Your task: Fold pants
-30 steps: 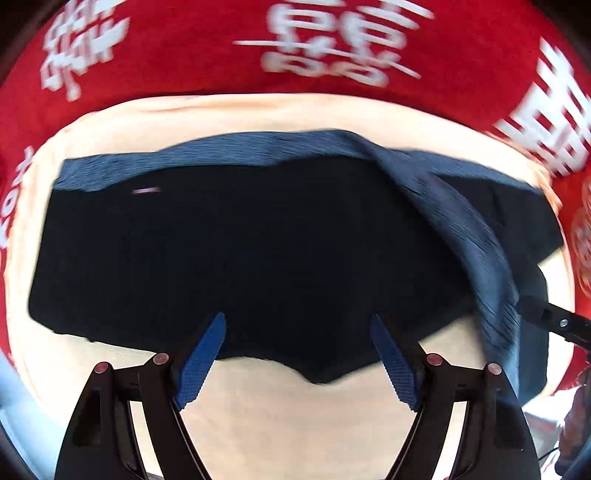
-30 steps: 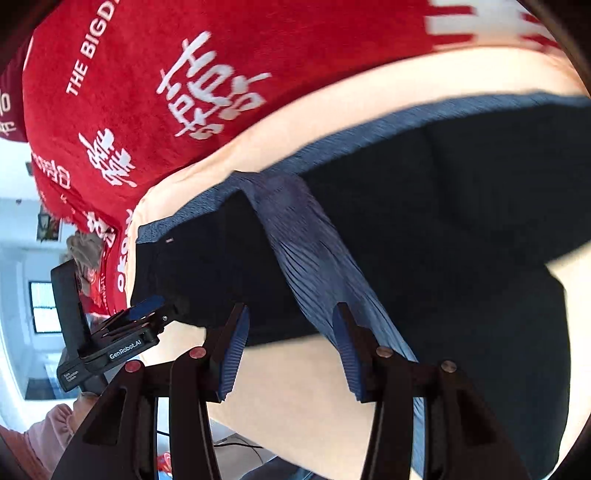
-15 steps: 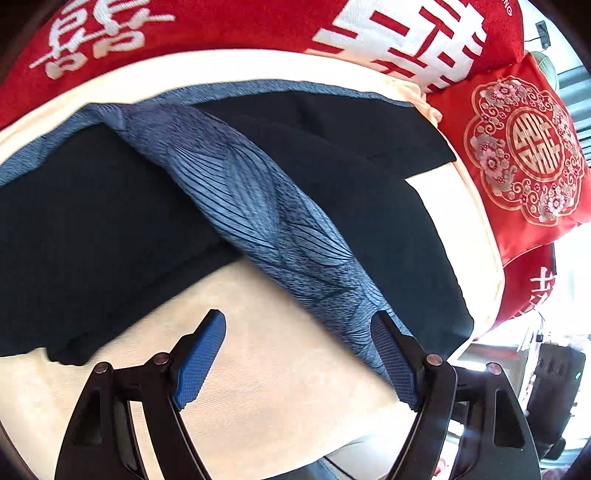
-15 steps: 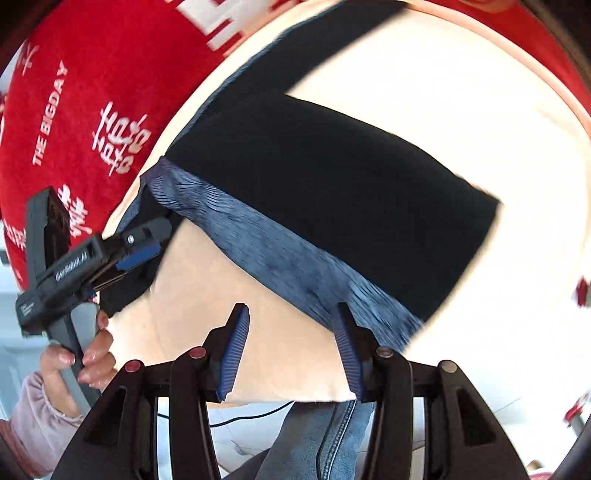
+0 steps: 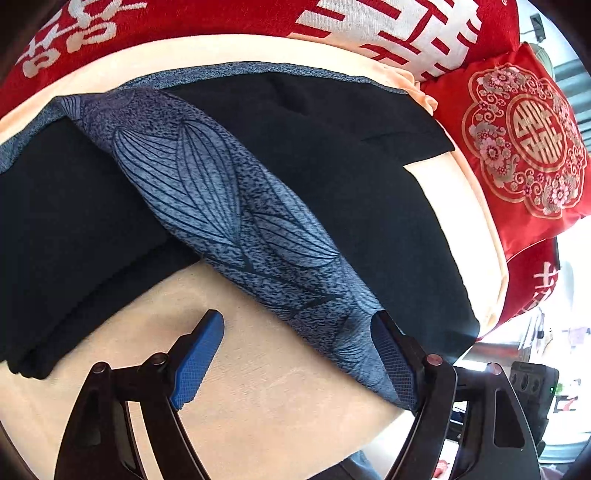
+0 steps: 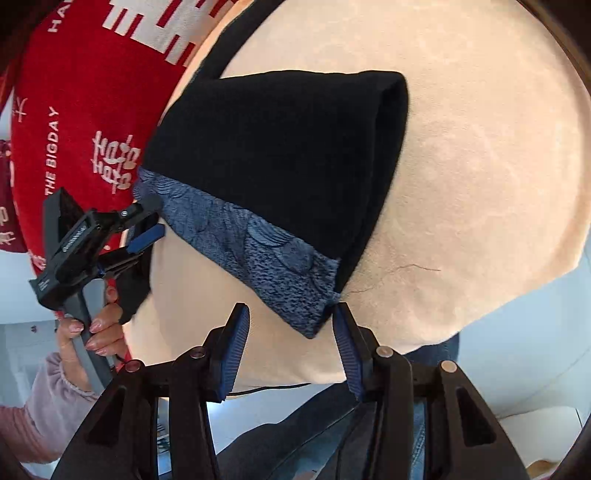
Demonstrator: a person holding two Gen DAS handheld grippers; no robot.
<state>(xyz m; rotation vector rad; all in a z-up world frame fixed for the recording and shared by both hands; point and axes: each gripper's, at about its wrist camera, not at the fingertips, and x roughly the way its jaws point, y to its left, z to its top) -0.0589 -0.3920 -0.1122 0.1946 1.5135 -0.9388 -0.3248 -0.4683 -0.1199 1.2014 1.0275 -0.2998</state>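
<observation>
Cream-coloured fabric bed surface [image 5: 258, 387] carries the work; red blanket with white printed characters [image 5: 229, 22] lies along its far edge, and a red square cushion with a gold and pink floral medallion [image 5: 524, 140] rests at the far right corner.

Black pants with a blue-grey leaf-patterned waistband panel [image 5: 229, 206] lie spread on the bed surface, running from the far left edge toward the near right edge. The patterned panel crosses diagonally over the black cloth, and its lower end reaches the near edge of the bed surface. In the right wrist view the black cloth is doubled over, with a rounded fold edge on the right side.

Left gripper [image 5: 299, 354]: jaws released and wide apart. The left finger stands over bare bed surface; the right finger lies at the edge of the patterned panel, whose lower end sits in the gap. No clamping is visible.

Right gripper [image 6: 291, 347]: jaws released, partly spread. The corner of the patterned panel lies between the fingers, just beside the right finger; contact cannot be confirmed.

In the right wrist view, a hand [image 6: 92, 328] in a pink sleeve holds the left gripper at the left end of the panel. Blue denim [image 6: 417, 435] shows below the near edge.
</observation>
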